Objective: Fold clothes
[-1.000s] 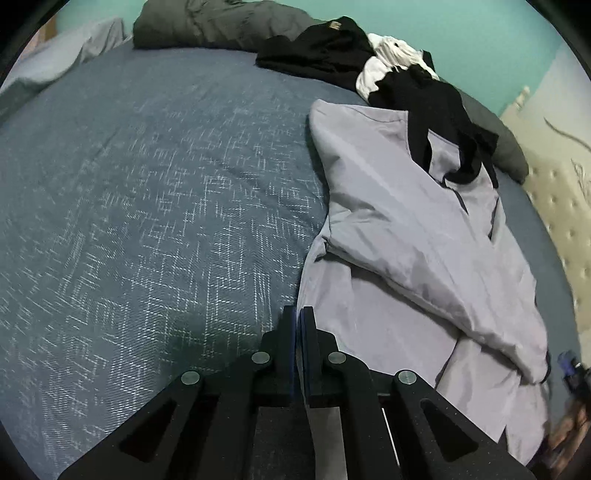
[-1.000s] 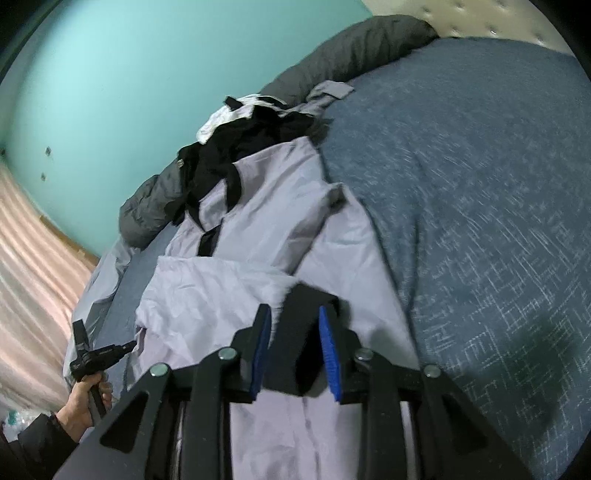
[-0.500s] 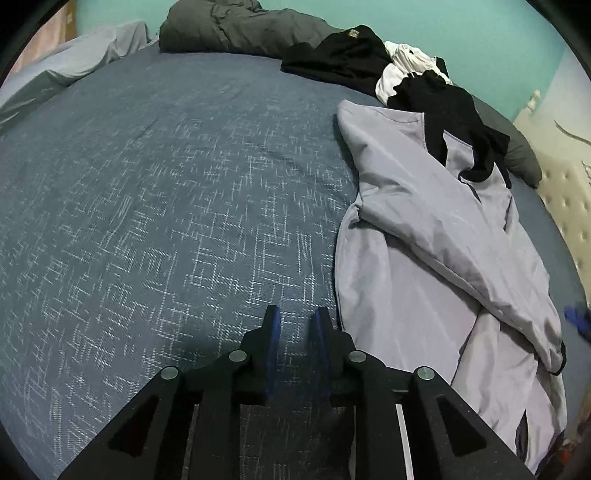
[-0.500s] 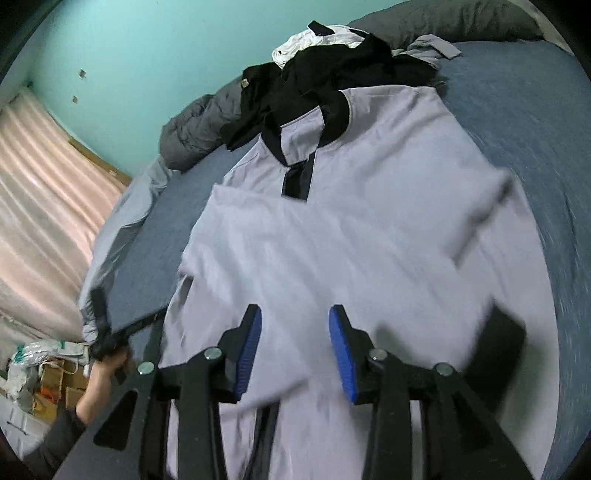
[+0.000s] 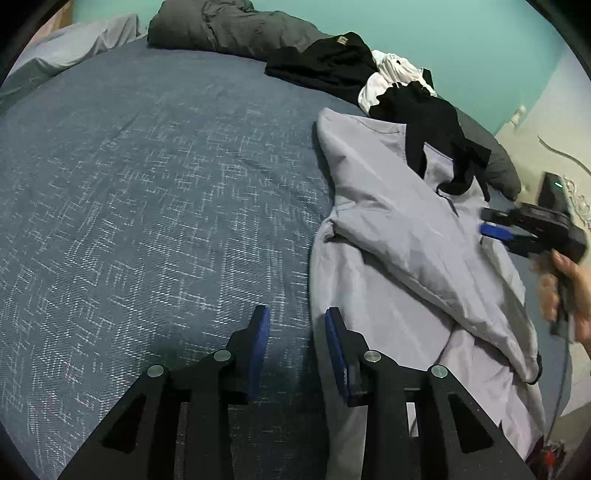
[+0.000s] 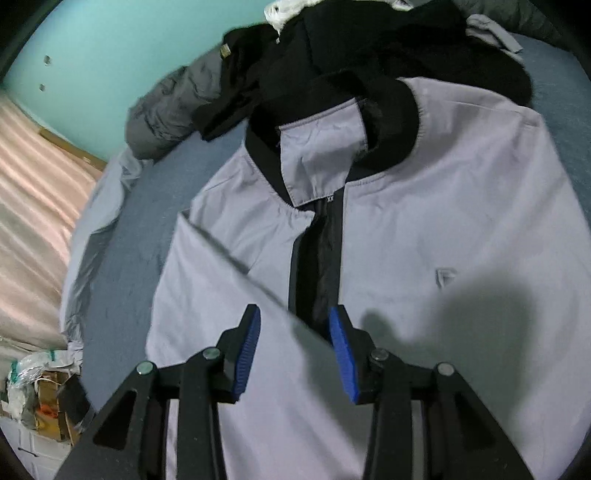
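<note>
Left gripper (image 5: 297,325): jaws wide apart, holding nothing, low over the bed (image 5: 147,192), with one blue pad (image 5: 334,343) at the jacket's near edge.
Right gripper (image 6: 293,328): jaws wide apart, holding nothing, above the jacket front near the dark zipper strip (image 6: 317,266).
Jacket (image 5: 406,236): pale lilac with a black collar (image 6: 391,125); lies on the right part of the blue bed, one sleeve folded across the body.
Clothes pile (image 5: 354,70): black and white garments just beyond the collar, touching it.
Grey duvet (image 5: 221,26): bunched along the teal wall (image 6: 110,40).
Right hand (image 5: 565,284): grips its tool's handle beside the jacket.
</note>
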`<state>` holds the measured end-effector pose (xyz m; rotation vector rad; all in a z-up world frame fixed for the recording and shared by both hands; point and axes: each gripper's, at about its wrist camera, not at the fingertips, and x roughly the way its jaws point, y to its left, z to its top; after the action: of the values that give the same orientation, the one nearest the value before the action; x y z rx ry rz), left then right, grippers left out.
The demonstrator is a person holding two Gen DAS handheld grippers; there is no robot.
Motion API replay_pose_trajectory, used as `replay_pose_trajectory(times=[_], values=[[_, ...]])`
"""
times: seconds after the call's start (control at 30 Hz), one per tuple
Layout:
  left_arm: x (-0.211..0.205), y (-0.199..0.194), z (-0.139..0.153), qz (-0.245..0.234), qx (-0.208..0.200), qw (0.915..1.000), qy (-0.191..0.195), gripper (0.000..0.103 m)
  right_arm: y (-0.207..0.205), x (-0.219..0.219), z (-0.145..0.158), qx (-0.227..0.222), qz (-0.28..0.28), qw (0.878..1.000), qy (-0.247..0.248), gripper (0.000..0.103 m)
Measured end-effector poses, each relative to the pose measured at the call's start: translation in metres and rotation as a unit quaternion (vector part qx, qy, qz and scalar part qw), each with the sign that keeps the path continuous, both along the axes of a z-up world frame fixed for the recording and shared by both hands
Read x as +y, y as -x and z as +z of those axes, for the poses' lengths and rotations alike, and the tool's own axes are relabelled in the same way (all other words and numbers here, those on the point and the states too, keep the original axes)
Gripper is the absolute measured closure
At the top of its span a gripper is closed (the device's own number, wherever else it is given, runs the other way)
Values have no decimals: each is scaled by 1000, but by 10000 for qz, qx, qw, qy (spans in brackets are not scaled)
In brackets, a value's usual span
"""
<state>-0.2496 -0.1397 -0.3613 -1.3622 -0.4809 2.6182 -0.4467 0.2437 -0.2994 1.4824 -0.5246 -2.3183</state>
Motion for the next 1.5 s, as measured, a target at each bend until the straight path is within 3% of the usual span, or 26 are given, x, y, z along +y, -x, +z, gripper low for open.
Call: replay_pose_trajectory(times=[0.2,0.3,0.43,0.63,1.03,1.1,1.13,1.17,1.37,1.5], values=[[3,3,0,-86,26,9999,56,67,27,-19,-17,-146,110,9996,-235,65],[3,8,-3,-65,-19,10000,-9,67,31,-25,-22,-151,183,9989,-408,96],[5,10,-5,-131,-38,9999,-41,67,31,-17,-23,-142,-74,9956,-920,100],[6,14,-4,-142,-19,9998,-134,67,31,-16,-17,33,-104,9892,-1461,101],[6,30,-9,-162,36,9998,-142,67,23,3,-13,57,21,9851,-1720,100],[7,33,-12,-210,33,9997,-149,76,23,3,-12,127,94,9848,-1731,100],[7,34,-14,-222,14,9996,-201,93,23,3,-12,153,121,9847,-1733,100],[6,34,-16,-233,-7,9994,-259,99,23,3,-12,180,148,9845,-1736,100],[9,30,-9,-305,105,9993,-212,101,23,26,8,539,-26,9883,-1423,97],[9,27,-9,-285,115,9993,-214,101,22,42,19,574,-158,9907,-1220,82]])
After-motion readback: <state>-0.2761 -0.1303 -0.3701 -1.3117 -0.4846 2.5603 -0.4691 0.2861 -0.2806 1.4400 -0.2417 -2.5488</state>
